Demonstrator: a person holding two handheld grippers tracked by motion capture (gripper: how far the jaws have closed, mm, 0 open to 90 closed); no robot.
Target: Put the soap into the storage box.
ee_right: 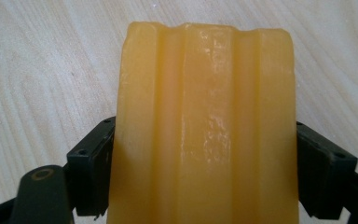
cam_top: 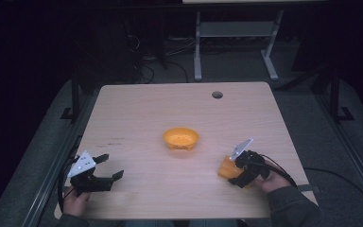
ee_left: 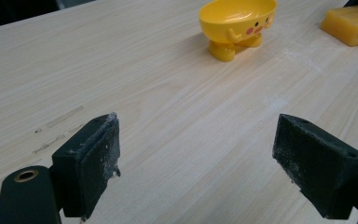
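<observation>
A yellow-orange ridged soap bar [ee_right: 205, 116] lies lengthwise between the jaws of my right gripper [ee_right: 205, 172], which press on both its long sides. In the high view the soap bar [cam_top: 226, 168] is low over the table's front right, with the right gripper [cam_top: 235, 176] shut on it. A small yellow bowl [cam_top: 181, 138] on little feet, with a cartoon face, stands at the table's centre. My left gripper [cam_top: 113, 165] rests open at the front left with nothing between its jaws. Ahead of the left gripper [ee_left: 198, 158] are the bowl [ee_left: 237, 18] and the bar [ee_left: 352, 23].
The light wooden table [cam_top: 170, 104] has a round cable hole [cam_top: 217, 94] near its far edge. Beyond it stand a white desk frame [cam_top: 236, 42] and cables on a dark floor. Faint scuff marks [ee_left: 58, 126] lie on the wood.
</observation>
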